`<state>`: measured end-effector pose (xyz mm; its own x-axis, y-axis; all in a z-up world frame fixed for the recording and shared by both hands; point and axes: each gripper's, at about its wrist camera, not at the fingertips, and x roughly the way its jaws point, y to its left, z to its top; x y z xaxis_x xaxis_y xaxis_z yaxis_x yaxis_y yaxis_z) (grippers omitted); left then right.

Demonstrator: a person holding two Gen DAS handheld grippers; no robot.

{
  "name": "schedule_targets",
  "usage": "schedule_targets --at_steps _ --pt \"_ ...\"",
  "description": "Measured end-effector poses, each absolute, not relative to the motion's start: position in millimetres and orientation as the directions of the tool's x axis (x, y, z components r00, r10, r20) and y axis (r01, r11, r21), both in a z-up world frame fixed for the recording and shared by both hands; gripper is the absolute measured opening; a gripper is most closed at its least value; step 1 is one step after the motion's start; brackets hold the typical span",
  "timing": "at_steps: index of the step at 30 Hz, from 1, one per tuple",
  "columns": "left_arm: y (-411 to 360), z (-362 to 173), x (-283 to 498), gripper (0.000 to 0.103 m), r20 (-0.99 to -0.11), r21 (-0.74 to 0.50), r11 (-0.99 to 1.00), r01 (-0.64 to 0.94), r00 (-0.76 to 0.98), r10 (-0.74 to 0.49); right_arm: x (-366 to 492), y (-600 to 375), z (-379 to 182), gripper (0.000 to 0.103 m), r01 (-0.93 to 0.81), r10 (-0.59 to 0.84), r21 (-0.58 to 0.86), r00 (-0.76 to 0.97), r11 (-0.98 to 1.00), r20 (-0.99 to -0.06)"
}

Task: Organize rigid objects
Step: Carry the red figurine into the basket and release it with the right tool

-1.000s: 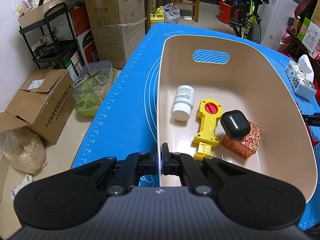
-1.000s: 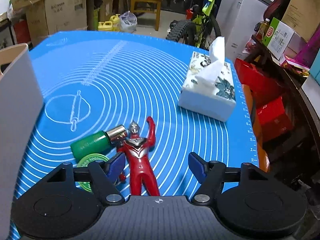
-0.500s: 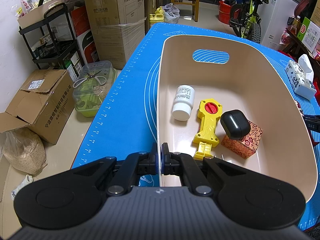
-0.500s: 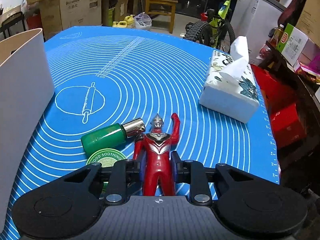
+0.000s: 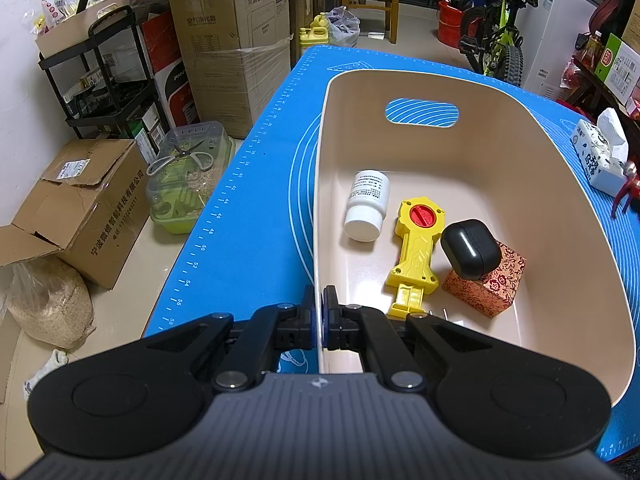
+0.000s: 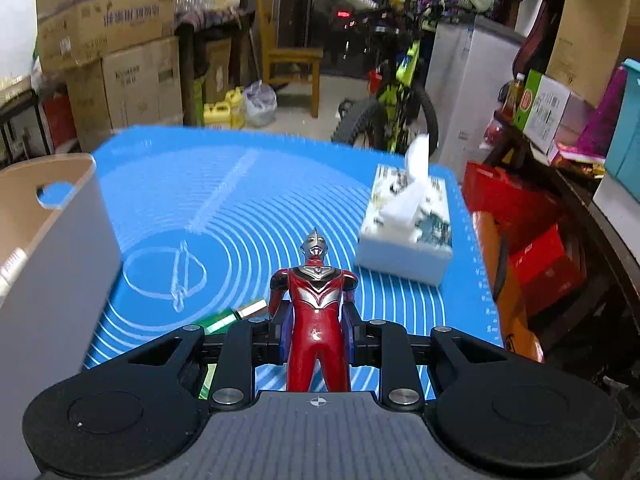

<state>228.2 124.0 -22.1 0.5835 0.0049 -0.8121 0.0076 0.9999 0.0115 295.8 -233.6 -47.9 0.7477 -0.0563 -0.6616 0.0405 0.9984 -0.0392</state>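
Observation:
My left gripper [image 5: 320,312] is shut on the near left rim of the beige bin [image 5: 560,184]. Inside the bin lie a white pill bottle [image 5: 366,206], a yellow toy key [image 5: 416,248], a black earbud case [image 5: 470,248] and a red patterned box [image 5: 492,286]. My right gripper [image 6: 316,332] is shut on the waist of a red and silver hero figure [image 6: 316,300], held off the blue mat [image 6: 240,200] with its head pointing away. A green bottle [image 6: 228,318] lies on the mat just left of the figure, partly hidden by the gripper. The bin's outer wall [image 6: 52,280] stands at the left.
A tissue box [image 6: 404,236] sits on the mat ahead to the right, also seen as the tissue box [image 5: 600,156] beyond the bin. Cardboard boxes [image 5: 228,40], a black shelf [image 5: 104,88] and a bicycle [image 6: 396,96] surround the table.
My right gripper closed on the red figure and lifted it off the mat; the view has tilted up. The left gripper and the bin have not moved.

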Motion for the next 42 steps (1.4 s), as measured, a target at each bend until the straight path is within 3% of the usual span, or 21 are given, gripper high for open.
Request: schedule_targets --at_steps 11,20,30,42 --pt "123 -22 228 0.005 -0.813 0.009 1.000 0.011 0.582 0.001 280 -196 17 0.035 -0.031 0.035 0.016 0.850 0.999 -0.526" --pt "122 -22 228 0.005 -0.813 0.019 1.000 0.013 0.582 0.008 279 -120 56 0.035 -0.208 0.197 0.027 0.866 0.978 -0.459" --pt "122 -21 228 0.005 -0.813 0.016 1.000 0.015 0.582 0.005 292 -26 37 0.035 -0.391 0.325 -0.006 0.776 0.921 -0.541" --pt "123 -21 228 0.005 -0.813 0.018 1.000 0.017 0.583 0.005 308 19 -34 0.035 -0.452 0.262 -0.047 0.595 0.891 -0.760"
